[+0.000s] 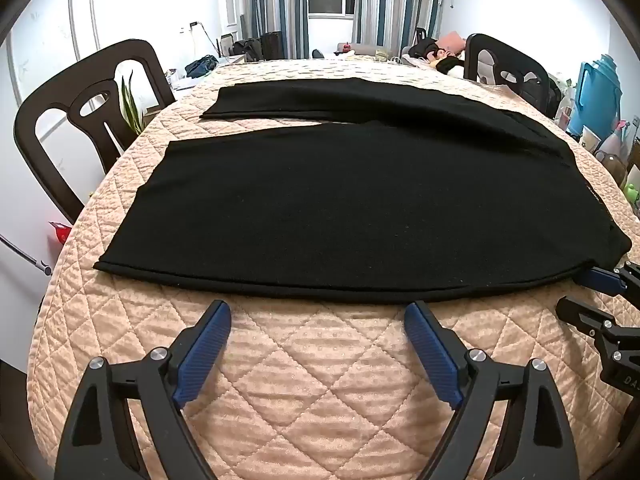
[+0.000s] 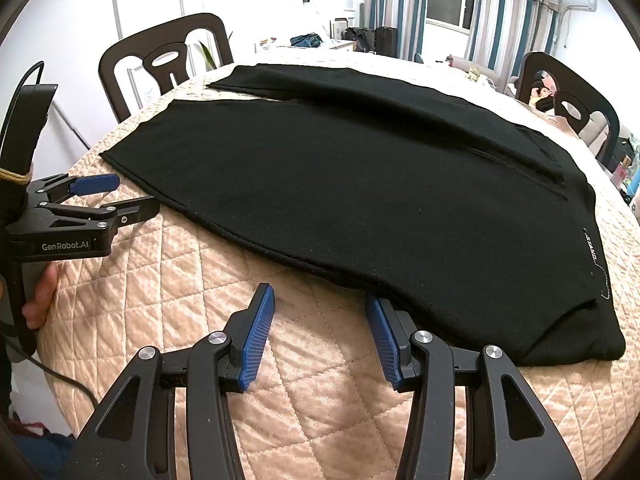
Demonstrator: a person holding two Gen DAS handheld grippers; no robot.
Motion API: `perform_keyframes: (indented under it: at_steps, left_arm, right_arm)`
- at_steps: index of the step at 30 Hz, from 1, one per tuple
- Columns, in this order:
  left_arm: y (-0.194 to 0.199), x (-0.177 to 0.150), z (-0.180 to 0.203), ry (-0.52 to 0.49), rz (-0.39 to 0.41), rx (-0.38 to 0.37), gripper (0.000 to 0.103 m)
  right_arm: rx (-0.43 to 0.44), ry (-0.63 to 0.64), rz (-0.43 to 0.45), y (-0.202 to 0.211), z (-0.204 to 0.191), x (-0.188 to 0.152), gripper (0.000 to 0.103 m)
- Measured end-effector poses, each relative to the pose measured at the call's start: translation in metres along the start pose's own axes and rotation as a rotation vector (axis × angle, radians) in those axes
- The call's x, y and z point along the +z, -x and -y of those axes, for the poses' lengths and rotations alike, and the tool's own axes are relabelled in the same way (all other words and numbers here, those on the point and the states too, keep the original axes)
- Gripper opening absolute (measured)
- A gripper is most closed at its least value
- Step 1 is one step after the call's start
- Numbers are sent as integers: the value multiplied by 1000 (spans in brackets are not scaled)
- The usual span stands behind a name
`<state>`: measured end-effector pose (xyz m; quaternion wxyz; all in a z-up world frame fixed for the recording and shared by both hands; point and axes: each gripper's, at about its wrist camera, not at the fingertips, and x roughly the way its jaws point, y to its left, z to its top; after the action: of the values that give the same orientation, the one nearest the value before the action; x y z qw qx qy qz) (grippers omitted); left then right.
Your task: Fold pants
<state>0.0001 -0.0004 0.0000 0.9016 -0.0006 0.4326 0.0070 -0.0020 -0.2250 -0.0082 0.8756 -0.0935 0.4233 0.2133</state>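
Black pants (image 1: 360, 200) lie flat on the quilted table (image 1: 300, 380), left claw (image 1: 318, 344) and right claw (image 2: 320, 332) both wide, empty, positioned at near hem for gripping.

Matt black knit pants (image 1: 340, 204) lie on the desk's quilted peach cloth (image 1: 320, 380); each claw has ribbed blue pads (image 2: 258, 340).

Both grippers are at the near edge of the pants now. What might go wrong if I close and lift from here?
1. The left gripper is open short of the pants, over the quilted cover; closing now may pinch quilt or nothing.
2. The right gripper has one finger at the hem; it may catch only the top layer.
3. The far leg lies splayed apart, so folding could go crooked.
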Motion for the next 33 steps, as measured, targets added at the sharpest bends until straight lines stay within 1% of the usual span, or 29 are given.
perform_keyframes:
  at_steps: [33]
  left_arm:
    - [0,0,-1,8,4,-8,91]
  right_arm:
    - [0,0,0,1,0,0,48]
